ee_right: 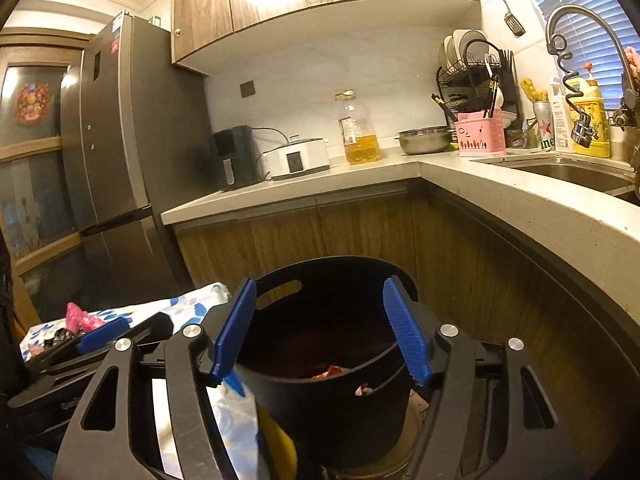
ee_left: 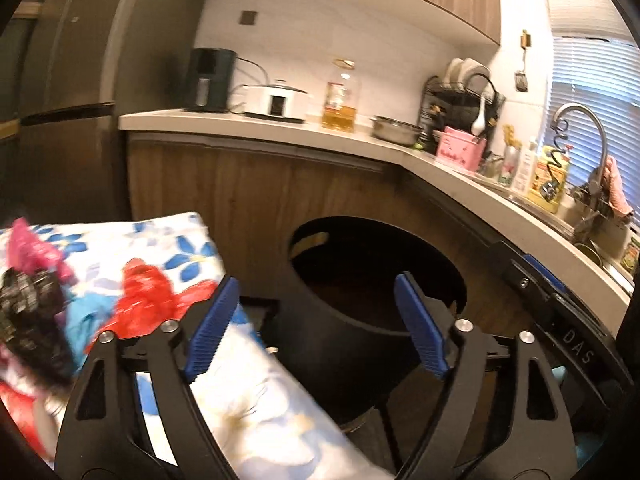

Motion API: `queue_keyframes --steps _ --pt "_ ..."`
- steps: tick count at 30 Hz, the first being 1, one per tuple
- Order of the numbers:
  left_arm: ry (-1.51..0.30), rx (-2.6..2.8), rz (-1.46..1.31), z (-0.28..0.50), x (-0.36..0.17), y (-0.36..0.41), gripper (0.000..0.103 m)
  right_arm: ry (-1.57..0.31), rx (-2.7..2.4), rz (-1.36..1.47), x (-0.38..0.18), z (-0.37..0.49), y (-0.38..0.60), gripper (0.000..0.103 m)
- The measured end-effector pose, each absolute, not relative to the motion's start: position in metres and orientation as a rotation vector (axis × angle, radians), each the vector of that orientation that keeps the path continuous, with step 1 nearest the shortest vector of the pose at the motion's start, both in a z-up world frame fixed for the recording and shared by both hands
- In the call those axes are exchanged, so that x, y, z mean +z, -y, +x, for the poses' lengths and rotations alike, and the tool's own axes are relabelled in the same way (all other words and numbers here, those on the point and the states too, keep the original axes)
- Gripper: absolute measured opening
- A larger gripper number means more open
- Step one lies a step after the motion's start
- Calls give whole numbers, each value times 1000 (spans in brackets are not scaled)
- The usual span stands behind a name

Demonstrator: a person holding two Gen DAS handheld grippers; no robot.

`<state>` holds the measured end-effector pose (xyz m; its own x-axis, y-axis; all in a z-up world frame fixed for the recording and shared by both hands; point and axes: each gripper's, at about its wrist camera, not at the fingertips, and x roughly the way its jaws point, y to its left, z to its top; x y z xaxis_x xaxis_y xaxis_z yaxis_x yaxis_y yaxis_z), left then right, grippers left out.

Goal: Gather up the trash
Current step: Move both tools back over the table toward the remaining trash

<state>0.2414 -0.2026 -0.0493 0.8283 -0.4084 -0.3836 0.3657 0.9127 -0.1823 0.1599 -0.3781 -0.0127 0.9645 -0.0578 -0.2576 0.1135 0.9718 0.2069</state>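
A black trash bin [ee_right: 332,412] stands on the floor by the wooden cabinets; it also shows in the left wrist view [ee_left: 360,344]. An orange-red wrapper [ee_right: 332,371] lies inside it. A table with a blue-flowered cloth [ee_left: 176,248] is left of the bin. On it lie a red wrapper [ee_left: 148,300], a pink wrapper [ee_left: 28,248], a black crumpled wrapper [ee_left: 32,320] and a blue scrap [ee_left: 86,312]. My left gripper [ee_left: 316,324] is open and empty, between the table's edge and the bin. My right gripper [ee_right: 322,332] is open and empty above the bin's mouth. The left gripper's finger [ee_right: 102,334] shows over the table.
An L-shaped counter [ee_right: 440,172] carries an air fryer [ee_right: 234,158], a white cooker [ee_right: 298,158], an oil bottle [ee_right: 358,132], a steel bowl [ee_right: 426,140], a pink caddy [ee_right: 480,134] and a dish rack. A sink [ee_right: 568,172] with faucet is right. A fridge [ee_right: 120,152] stands left.
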Motion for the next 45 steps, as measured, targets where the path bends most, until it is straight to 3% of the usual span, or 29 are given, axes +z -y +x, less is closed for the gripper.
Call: queue_keyframes --steps 16,32,45 --pt "-379 -236 -131 151 -41 120 93 -229 -41 166 2 100 325 74" --pt "-340 -24 -167 83 -48 26 93 -258 88 144 -4 74 258 80" --pt "-350 137 -211 72 -71 -56 93 -320 249 100 -25 80 179 80"
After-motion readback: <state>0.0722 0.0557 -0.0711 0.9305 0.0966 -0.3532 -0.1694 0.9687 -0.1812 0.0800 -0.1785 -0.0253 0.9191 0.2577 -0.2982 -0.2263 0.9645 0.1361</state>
